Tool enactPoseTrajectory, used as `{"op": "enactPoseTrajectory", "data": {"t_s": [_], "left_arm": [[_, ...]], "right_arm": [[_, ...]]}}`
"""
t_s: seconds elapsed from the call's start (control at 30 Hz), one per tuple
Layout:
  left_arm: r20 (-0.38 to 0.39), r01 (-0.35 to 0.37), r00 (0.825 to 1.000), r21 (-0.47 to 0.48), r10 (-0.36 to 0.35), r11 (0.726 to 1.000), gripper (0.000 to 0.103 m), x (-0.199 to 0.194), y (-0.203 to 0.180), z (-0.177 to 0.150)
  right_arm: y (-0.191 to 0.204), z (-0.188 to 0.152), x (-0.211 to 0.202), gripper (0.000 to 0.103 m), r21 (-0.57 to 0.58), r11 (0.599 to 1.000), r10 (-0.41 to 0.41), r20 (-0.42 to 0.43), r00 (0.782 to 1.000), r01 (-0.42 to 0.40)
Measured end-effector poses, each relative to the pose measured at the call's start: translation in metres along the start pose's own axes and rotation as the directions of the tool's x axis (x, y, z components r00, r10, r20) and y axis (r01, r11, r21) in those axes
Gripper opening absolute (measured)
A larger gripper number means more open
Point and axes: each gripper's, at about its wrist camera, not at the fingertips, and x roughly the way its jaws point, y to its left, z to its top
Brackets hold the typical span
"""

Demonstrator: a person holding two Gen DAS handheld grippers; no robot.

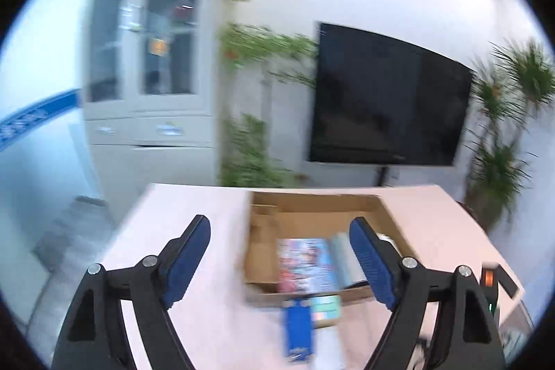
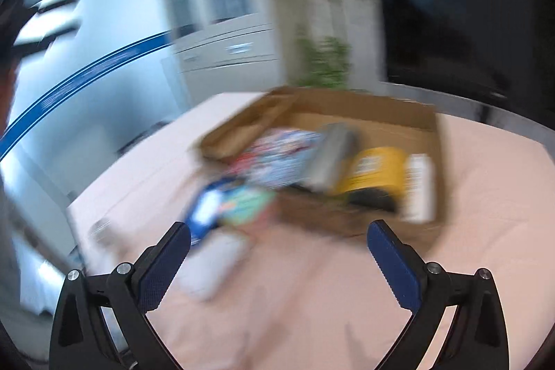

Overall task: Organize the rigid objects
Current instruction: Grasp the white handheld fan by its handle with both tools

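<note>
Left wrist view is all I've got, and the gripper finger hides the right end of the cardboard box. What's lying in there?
Observer: A yellow container lies there, past the grey tube, in the cardboard box.
Operator: Anything beyond the yellow one?
Observer: Yes, a white bottle lies along the box's right wall.
Operator: Is the right gripper carrying something?
Observer: No, the right gripper is open with nothing between its fingers, above the pink tabletop.
Operator: Anything near it outside the box?
Observer: A blurred white item lies on the table just past its left finger; I cannot tell what it is.
</note>
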Motion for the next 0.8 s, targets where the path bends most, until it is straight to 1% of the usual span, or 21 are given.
{"op": "enactPoseTrajectory", "data": {"t_s": [0.07,0.1,0.13,0.17,0.2,0.23,0.27,0.3,0.33,0.4,0.43,0.47,0.5,0.53,0.57,0.6,0.63,0.67,0.7,0.73,0.8], "left_arm": [[-0.011,-0.044,0.999,-0.023,0.044,0.999,0.083,-0.012,0.019,-0.009],[-0.023,-0.056,0.998,-0.049,0.055,0.997,0.085,-0.015,0.024,-0.017],[-0.066,-0.065,0.996,-0.094,0.059,0.993,0.085,-0.015,0.040,-0.038],[-0.118,-0.065,0.992,-0.123,0.050,0.990,0.085,-0.011,0.050,-0.057],[-0.185,-0.060,0.982,-0.162,0.029,0.985,0.085,-0.002,0.063,-0.086],[-0.220,-0.057,0.975,-0.189,0.015,0.980,0.085,0.002,0.068,-0.105],[-0.263,-0.046,0.965,-0.240,-0.019,0.970,0.085,0.014,0.074,-0.137],[-0.291,-0.032,0.955,-0.290,-0.057,0.956,0.083,0.019,0.079,-0.163],[-0.321,-0.019,0.941,-0.358,-0.104,0.933,0.083,0.026,0.082,-0.199],[-0.320,0.018,0.932,-0.427,-0.170,0.904,0.083,0.032,0.078,-0.237],[-0.320,0.042,0.923,-0.468,-0.214,0.883,0.083,0.038,0.075,-0.260],[-0.325,0.057,0.914,-0.494,-0.245,0.868,0.083,0.044,0.072,-0.274],[-0.330,0.075,0.900,-0.525,-0.284,0.848,0.081,0.053,0.069,-0.288],[-0.347,0.073,0.887,-0.545,-0.304,0.835,0.080,0.059,0.069,-0.298],[-0.364,0.063,0.878,-0.554,-0.310,0.830,0.076,0.064,0.069,-0.304],[-0.378,0.054,0.871,-0.562,-0.314,0.825,0.070,0.072,0.069,-0.310],[-0.383,0.052,0.864,-0.575,-0.326,0.816,0.068,0.079,0.070,-0.315],[-0.387,0.055,0.857,-0.589,-0.341,0.806,0.067,0.083,0.070,-0.320],[-0.388,0.058,0.851,-0.600,-0.354,0.798,0.064,0.089,0.070,-0.322],[-0.396,0.055,0.846,-0.601,-0.357,0.797,0.063,0.094,0.069,-0.327],[-0.408,0.056,0.842,-0.586,-0.354,0.808,0.058,0.103,0.064,-0.328]], "right_arm": [[0.044,-0.009,0.017,0.102,-0.043,0.993,0.107,-0.040,0.993,-0.109],[0.061,-0.012,0.023,0.102,-0.060,0.987,0.143,-0.055,0.988,-0.146],[0.083,-0.019,0.033,0.102,-0.086,0.977,0.190,-0.080,0.979,-0.196],[0.102,-0.026,0.043,0.102,-0.108,0.967,0.218,-0.105,0.970,-0.229],[0.120,-0.030,0.054,0.101,-0.124,0.960,0.235,-0.128,0.963,-0.251],[0.139,-0.039,0.066,0.099,-0.137,0.950,0.258,-0.158,0.953,-0.280],[0.156,-0.048,0.080,0.095,-0.150,0.941,0.274,-0.195,0.942,-0.304],[0.166,-0.052,0.089,0.092,-0.159,0.936,0.278,-0.215,0.936,-0.314],[0.182,-0.060,0.103,0.086,-0.177,0.933,0.269,-0.237,0.934,-0.314],[0.204,-0.072,0.123,0.075,-0.219,0.934,0.221,-0.267,0.938,-0.282],[0.214,-0.081,0.135,0.067,-0.240,0.928,0.215,-0.283,0.935,-0.286],[0.220,-0.087,0.144,0.063,-0.248,0.926,0.208,-0.299,0.931,-0.286],[0.225,-0.088,0.148,0.061,-0.250,0.926,0.199,-0.310,0.930,-0.282],[0.229,-0.092,0.156,0.054,-0.243,0.930,0.189,-0.326,0.926,-0.276],[0.231,-0.089,0.155,0.047,-0.237,0.932,0.186,-0.341,0.922,-0.275],[0.231,-0.091,0.161,0.042,-0.232,0.933,0.184,-0.351,0.918,-0.276],[0.232,-0.094,0.166,0.035,-0.228,0.935,0.180,-0.360,0.916,-0.273],[0.231,-0.096,0.169,0.032,-0.221,0.934,0.186,-0.366,0.912,-0.279],[0.230,-0.097,0.172,0.031,-0.205,0.935,0.201,-0.366,0.909,-0.289],[0.228,-0.096,0.176,0.031,-0.169,0.940,0.218,-0.367,0.904,-0.295],[0.217,-0.095,0.185,0.031,-0.065,0.949,0.265,-0.369,0.891,-0.309]]}}
